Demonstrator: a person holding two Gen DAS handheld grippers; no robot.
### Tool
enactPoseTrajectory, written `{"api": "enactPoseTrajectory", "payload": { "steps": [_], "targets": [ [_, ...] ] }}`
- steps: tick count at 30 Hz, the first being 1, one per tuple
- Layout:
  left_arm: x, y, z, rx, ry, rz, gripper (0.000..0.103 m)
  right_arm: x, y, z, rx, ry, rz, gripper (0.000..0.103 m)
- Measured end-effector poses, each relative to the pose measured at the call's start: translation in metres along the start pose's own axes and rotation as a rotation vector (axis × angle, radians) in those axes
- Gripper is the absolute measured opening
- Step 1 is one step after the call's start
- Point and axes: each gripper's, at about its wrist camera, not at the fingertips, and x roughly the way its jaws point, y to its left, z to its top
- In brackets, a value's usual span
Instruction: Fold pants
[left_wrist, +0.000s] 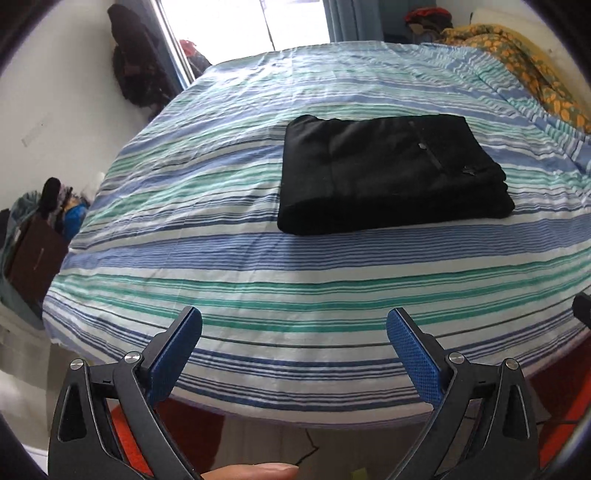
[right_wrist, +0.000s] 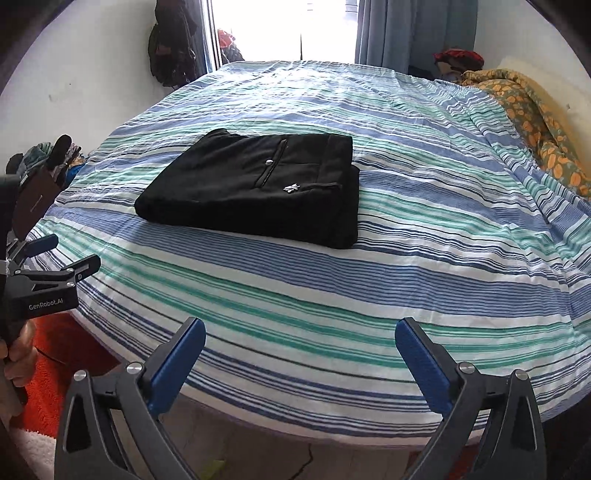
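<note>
1. Pants, black, lie folded into a compact rectangle on the bed, roughly mid-mattress, flat on the striped sheet.
2. In the right wrist view the pants show a zip pocket w/ a small pull and a little white logo on the top layer; layered folded edges face the near and right sides.
3. L gripper: jaws wide apart, nothing btwn them, blue pads facing each other. It sits over the near edge of the bed, well apart from the pants.
4. R gripper: jaws also wide apart, empty, over the near bed edge, well apart from the pants.
5. The right wrist view also catches the L gripper at far left, fingers spread, w/ a hand gripping its handle.
6. A fingertip shows at the bottom edge of the left wrist view.
7. Sheet: blue, green, white stripes, lightly wrinkled.
8. Blanket, orange-patterned, bunched along the far right side of the bed.
9. Window bright behind the bed; curtain to its right.
10. Dark bag hangs on the wall, left of the window.
11. Orange rug on the floor by the near left corner of the bed.
</note>
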Motion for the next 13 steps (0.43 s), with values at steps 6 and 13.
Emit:
{"api": "enactPoseTrajectory", "payload": {
  "steps": [6,13],
  "targets": [
    [-0.020,0.006,-0.002,-0.020,-0.009,-0.044,0.100,-0.008,0.013,-0.008,-0.013,-0.012,-0.001,0.102],
    [-0.028,0.008,-0.010,-0.041,-0.035,-0.027,0.100,-0.019,0.013,-0.006,-0.003,-0.045,-0.012,0.102]
  ]
}}
